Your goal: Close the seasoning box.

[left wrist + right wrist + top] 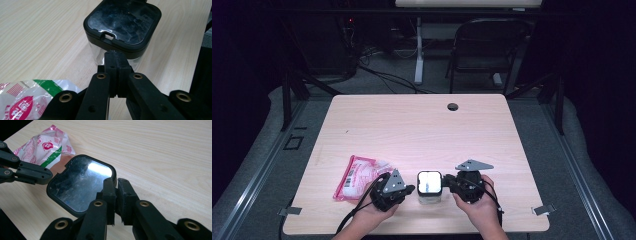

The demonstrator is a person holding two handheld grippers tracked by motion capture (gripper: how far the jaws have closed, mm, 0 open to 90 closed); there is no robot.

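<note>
Near the front edge of the pale wooden tabletop [412,125] we have a small clear square container with a black lid [429,186]. Our right tongs [117,185] are clenched on the lid's rim, and our left tongs [115,58], clenched empty, touch its side below the lid's tab. We judge the lid-opening step is in hand; next the left tongs must catch the tab while the right steadies.

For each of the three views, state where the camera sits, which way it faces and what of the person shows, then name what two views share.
High view: above the person's side, facing forward and down on the table; both hands, left gripper, right gripper.
Left gripper view: rides that gripper, facing the black-lidded container; jaws shut.
Right gripper view: rides that gripper, over the lid.
Shared: container and pink packet.
</note>
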